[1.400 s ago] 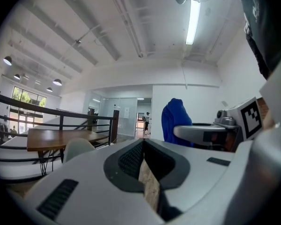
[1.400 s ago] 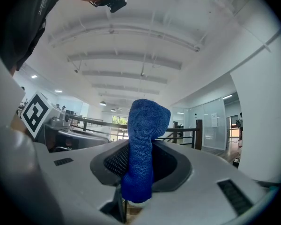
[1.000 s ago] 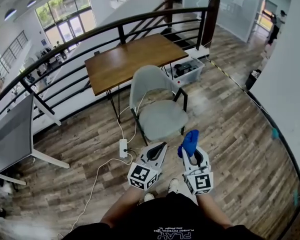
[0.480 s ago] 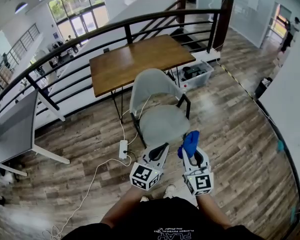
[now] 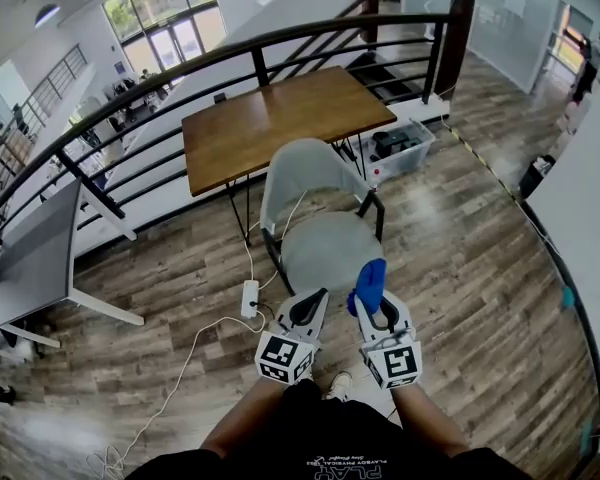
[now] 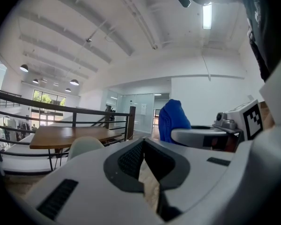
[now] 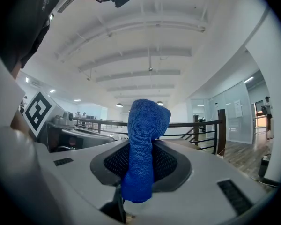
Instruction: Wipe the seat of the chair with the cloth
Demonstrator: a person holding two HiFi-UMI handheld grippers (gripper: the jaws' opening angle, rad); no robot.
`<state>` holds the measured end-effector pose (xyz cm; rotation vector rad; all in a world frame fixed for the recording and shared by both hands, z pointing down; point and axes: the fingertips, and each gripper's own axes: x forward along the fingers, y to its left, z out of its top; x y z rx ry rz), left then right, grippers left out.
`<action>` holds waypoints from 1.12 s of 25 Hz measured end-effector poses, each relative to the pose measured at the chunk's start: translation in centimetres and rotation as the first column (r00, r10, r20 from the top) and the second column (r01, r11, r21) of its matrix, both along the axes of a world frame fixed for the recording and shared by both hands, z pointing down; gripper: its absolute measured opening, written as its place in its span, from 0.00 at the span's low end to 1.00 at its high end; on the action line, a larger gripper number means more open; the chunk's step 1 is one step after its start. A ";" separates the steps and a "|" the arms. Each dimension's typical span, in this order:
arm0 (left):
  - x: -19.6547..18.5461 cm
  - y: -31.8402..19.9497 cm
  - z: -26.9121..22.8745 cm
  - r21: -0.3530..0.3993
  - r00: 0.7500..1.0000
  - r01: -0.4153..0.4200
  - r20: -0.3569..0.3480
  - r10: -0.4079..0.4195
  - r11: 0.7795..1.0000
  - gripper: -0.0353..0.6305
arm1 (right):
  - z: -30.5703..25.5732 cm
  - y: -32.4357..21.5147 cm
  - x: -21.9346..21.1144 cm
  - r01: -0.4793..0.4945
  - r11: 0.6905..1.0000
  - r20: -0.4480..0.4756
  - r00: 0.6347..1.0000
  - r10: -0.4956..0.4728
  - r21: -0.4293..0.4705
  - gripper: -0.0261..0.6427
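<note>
A pale grey chair with a rounded seat [image 5: 328,248] and curved back stands in front of me on the wood floor, tucked near a wooden table [image 5: 280,118]. My right gripper [image 5: 372,298] is shut on a blue cloth [image 5: 369,283], which sticks up from the jaws [image 7: 145,144] just short of the seat's front edge. Beside it, my left gripper [image 5: 310,306] is shut and holds nothing; its jaws meet in the left gripper view [image 6: 143,161]. There the chair back [image 6: 84,146] shows low at the left and the cloth [image 6: 172,121] to the right.
A black railing [image 5: 230,58] curves behind the table. A white power strip [image 5: 250,298] and its cables lie on the floor left of the chair. A clear storage box [image 5: 395,146] sits right of the table, a grey desk [image 5: 40,258] at far left.
Both grippers have come forward toward the chair, and the blue cloth now reaches the front edge of the seat. The view has shifted slightly closer.
</note>
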<state>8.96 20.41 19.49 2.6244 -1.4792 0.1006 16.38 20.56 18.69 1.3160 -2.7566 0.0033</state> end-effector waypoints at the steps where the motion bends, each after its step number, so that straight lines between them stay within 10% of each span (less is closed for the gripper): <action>1: -0.4 -0.4 0.1 -0.002 1.000 0.010 0.000 -0.010 1.000 0.06 | 0.1 -0.4 -0.1 -0.001 1.000 -0.001 1.000 0.001 -0.007 0.20; 11: -6.7 -7.5 -0.5 -0.024 0.990 0.068 -0.123 -0.070 0.997 0.06 | -0.2 -7.2 -3.4 -0.031 0.999 0.012 0.999 0.031 0.040 0.20; 15: -9.6 -10.8 -2.1 0.061 0.994 0.108 -0.025 -0.107 0.992 0.06 | -0.5 -10.0 -5.5 -0.029 0.999 0.036 0.999 0.028 0.026 0.20; 28: -16.2 -15.7 -1.3 0.058 0.989 0.140 -0.064 -0.136 0.988 0.06 | -0.5 -15.5 -11.5 -0.038 0.999 0.033 0.999 0.037 0.019 0.20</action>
